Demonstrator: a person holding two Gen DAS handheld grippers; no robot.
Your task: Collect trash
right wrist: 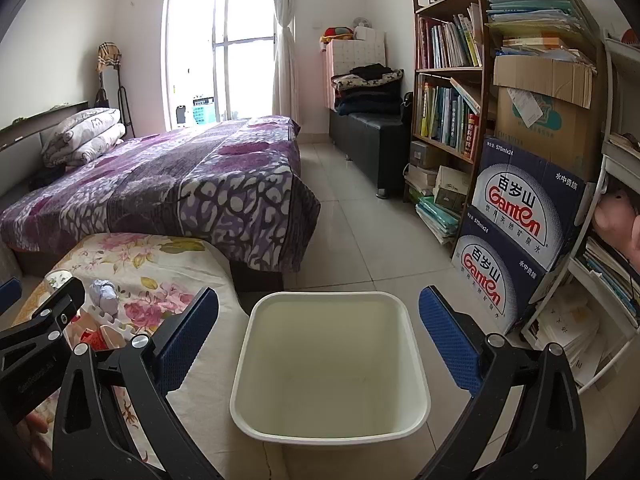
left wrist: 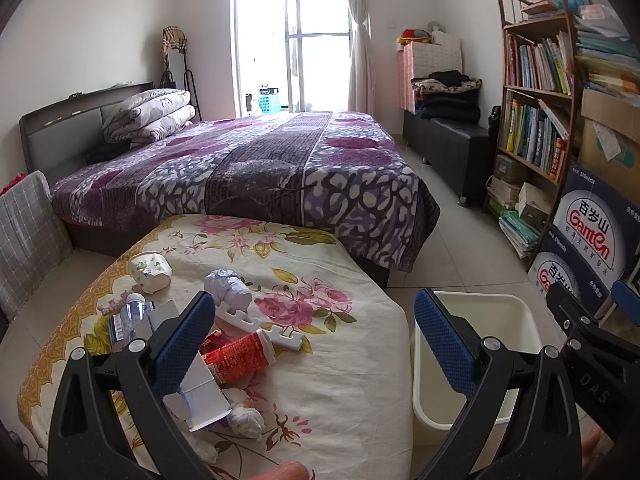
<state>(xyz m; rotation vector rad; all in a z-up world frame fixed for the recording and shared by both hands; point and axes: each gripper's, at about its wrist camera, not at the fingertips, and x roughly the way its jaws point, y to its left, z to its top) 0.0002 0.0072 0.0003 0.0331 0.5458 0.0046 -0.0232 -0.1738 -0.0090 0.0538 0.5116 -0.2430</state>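
Trash lies on a low table under a floral cloth (left wrist: 328, 380): a red tube (left wrist: 240, 356), a crumpled pale paper ball (left wrist: 228, 286), a white carton (left wrist: 200, 396), a plastic bottle (left wrist: 134, 312), a floral cup (left wrist: 150, 272) and wadded tissues (left wrist: 246, 420). My left gripper (left wrist: 316, 320) hangs open above this pile, holding nothing. Right of the table a white bin (right wrist: 332, 368) stands on the floor, with no trash showing inside. My right gripper (right wrist: 318, 316) is open over the bin's mouth, nothing between its fingers. The left gripper's frame shows at the left of the right wrist view.
A bed with a purple blanket (left wrist: 248, 168) stands just behind the table. A bookshelf (right wrist: 448, 92) and stacked water cartons (right wrist: 516, 240) line the right wall. Beyond them sit a dark bench (right wrist: 368, 136) with folded clothes and tiled floor (right wrist: 352, 216).
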